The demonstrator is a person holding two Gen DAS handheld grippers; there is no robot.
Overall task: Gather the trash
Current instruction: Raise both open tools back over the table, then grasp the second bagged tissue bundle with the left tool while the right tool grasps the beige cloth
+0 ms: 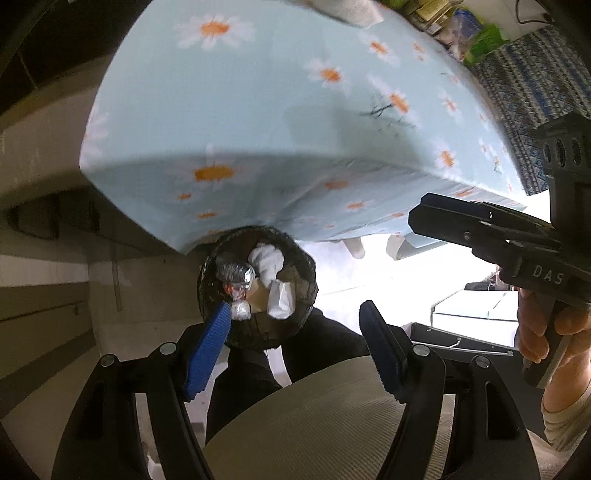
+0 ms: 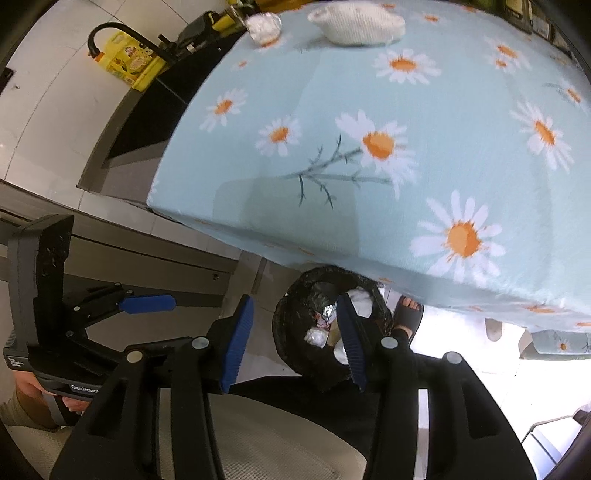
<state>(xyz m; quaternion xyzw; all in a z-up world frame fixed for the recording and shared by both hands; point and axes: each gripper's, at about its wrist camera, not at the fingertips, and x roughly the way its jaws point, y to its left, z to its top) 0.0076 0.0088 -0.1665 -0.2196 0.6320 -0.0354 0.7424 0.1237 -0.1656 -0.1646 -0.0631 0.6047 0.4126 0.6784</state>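
Note:
A black-lined trash bin (image 1: 299, 266) stands on the floor below the table edge, holding crumpled foil (image 1: 236, 275), white tissue (image 1: 267, 258) and other scraps. My left gripper (image 1: 295, 349) is open and empty above the bin. My right gripper (image 2: 291, 341) is open and empty, also above the bin (image 2: 295, 295). On the far table edge lie a foil ball (image 2: 264, 26) and a crumpled white cloth (image 2: 356, 22). The right gripper shows at the right in the left wrist view (image 1: 480, 225). The left gripper shows at the left in the right wrist view (image 2: 147, 302).
The table (image 2: 369, 110) wears a light-blue daisy cloth. A yellow jug (image 2: 129, 62) stands on the floor beyond the table's left. A foot in a sandal (image 2: 408, 312) is beside the bin. A patterned rug (image 1: 535, 92) lies at the far right.

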